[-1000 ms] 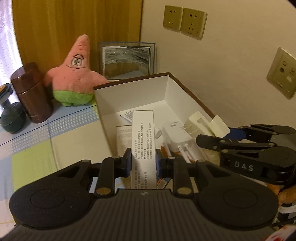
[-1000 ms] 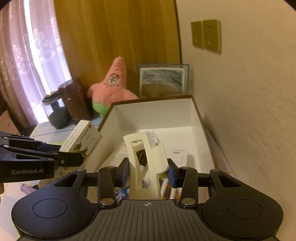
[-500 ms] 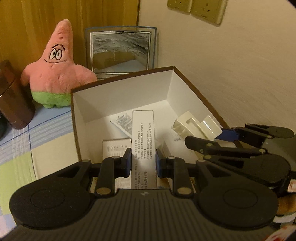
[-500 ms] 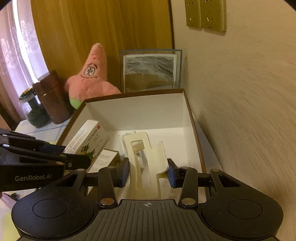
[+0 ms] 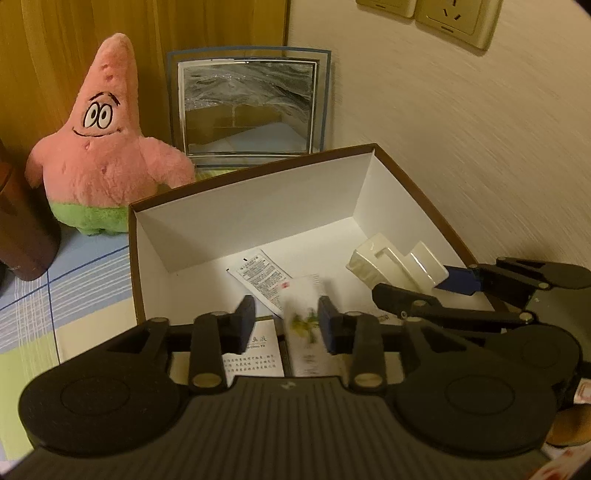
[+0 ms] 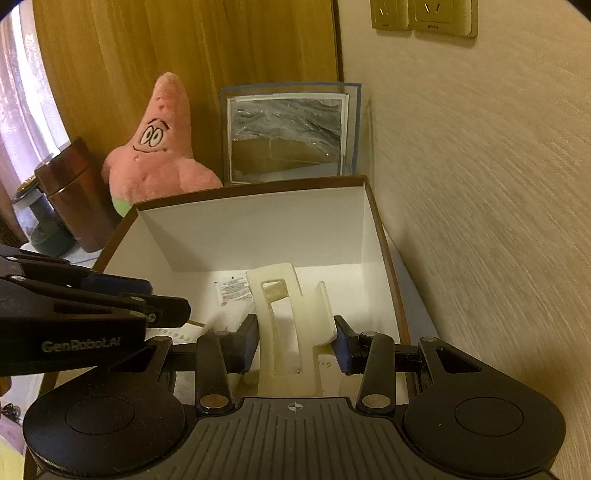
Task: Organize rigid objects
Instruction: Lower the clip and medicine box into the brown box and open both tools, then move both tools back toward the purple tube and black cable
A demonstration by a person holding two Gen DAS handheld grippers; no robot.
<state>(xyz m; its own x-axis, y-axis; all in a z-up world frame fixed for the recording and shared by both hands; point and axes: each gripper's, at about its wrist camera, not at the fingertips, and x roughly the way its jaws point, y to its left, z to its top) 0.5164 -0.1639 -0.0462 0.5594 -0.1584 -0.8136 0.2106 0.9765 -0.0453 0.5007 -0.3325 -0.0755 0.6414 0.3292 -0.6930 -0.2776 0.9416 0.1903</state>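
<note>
A white storage box (image 5: pixel 251 218) with a brown rim stands open against the wall. My left gripper (image 5: pixel 286 323) hangs over its near edge and its jaws are opening. A white medicine carton (image 5: pixel 303 332), blurred, sits loose between them with a gap at the left pad. My right gripper (image 6: pixel 297 339) is shut on a cream plastic holder (image 6: pixel 312 325) above the box floor (image 6: pixel 258 229). The same holder (image 5: pixel 388 258) shows at right in the left wrist view. A printed sachet (image 5: pixel 262 277) lies inside the box.
A pink star plush (image 5: pixel 99 147) and a picture frame (image 5: pixel 247 107) stand behind the box. A brown canister (image 5: pixel 22 229) is at far left. The wall with its sockets (image 5: pixel 454 14) runs close along the box's right side. Another printed carton (image 5: pixel 255 354) lies under the left gripper.
Both grippers moved forward and down over the box. The left jaws parted and the white carton came loose, now tilted and blurred. The right gripper kept its grip on the holder.
</note>
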